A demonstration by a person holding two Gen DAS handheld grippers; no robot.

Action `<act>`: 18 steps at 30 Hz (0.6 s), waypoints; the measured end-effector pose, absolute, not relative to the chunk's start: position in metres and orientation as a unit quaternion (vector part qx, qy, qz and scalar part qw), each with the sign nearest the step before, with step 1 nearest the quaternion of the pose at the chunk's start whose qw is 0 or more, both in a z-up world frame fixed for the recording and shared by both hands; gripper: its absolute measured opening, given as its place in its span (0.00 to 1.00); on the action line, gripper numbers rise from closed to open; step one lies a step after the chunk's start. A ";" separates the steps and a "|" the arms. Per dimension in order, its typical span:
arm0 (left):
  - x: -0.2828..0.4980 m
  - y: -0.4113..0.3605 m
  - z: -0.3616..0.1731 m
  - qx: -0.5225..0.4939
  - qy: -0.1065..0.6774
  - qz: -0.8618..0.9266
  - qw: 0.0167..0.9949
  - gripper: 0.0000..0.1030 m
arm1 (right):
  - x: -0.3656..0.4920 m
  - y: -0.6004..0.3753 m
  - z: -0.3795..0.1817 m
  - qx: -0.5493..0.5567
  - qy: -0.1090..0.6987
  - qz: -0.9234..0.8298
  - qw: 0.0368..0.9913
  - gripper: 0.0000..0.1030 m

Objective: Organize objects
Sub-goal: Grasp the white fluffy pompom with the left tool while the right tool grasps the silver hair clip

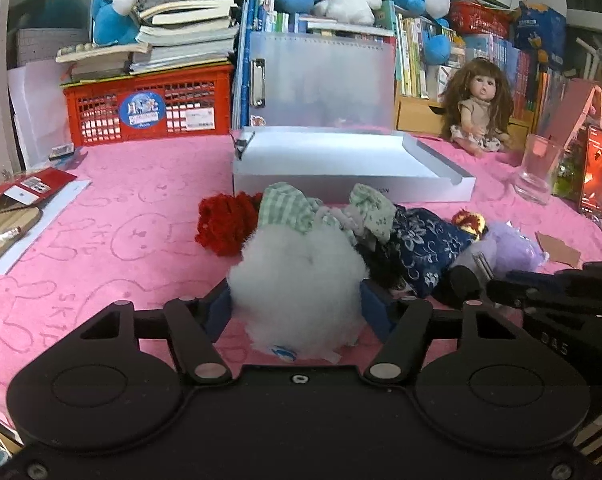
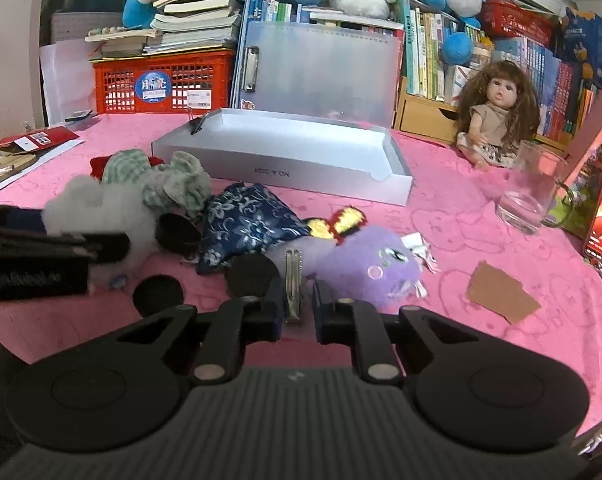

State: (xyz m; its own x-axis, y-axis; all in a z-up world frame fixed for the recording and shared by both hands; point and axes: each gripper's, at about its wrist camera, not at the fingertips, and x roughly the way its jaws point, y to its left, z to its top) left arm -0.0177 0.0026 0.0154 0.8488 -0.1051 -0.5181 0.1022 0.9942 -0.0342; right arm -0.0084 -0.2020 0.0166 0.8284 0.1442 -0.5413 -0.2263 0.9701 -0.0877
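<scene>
Jaws around white fluff (image 1: 297, 280), metal clip (image 2: 293, 280).

White fluffy plush (image 1: 297, 280) sits lower centre of the left view, between my left claw's pads. Behind it, mid-frame: red knit piece (image 1: 221, 224), green checked cloth (image 1: 289, 208), navy floral pouch (image 1: 425, 248), purple plush (image 2: 365, 264) lying on its side. Metal clip (image 2: 293, 280) upright, lower centre of the right view. Open grey box (image 2: 285, 152) flat, centre, behind the pile.
</scene>
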 end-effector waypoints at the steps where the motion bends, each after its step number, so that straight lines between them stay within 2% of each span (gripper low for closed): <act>1: -0.019 0.003 0.016 -0.002 0.268 -0.051 0.962 0.61 | -0.009 -0.202 0.017 -0.079 0.277 0.095 0.953 0.18; 8: -0.019 0.006 0.016 0.006 0.264 -0.041 0.964 0.60 | -0.009 -0.201 0.015 -0.081 0.287 0.101 0.949 0.18; 15: -0.014 -0.003 0.010 0.028 0.267 -0.032 0.963 0.71 | 0.003 -0.193 0.010 -0.089 0.288 0.099 0.948 0.21; 18: -0.009 -0.004 0.004 0.030 0.275 -0.033 0.960 0.70 | 0.005 -0.192 0.009 -0.091 0.284 0.103 0.949 0.22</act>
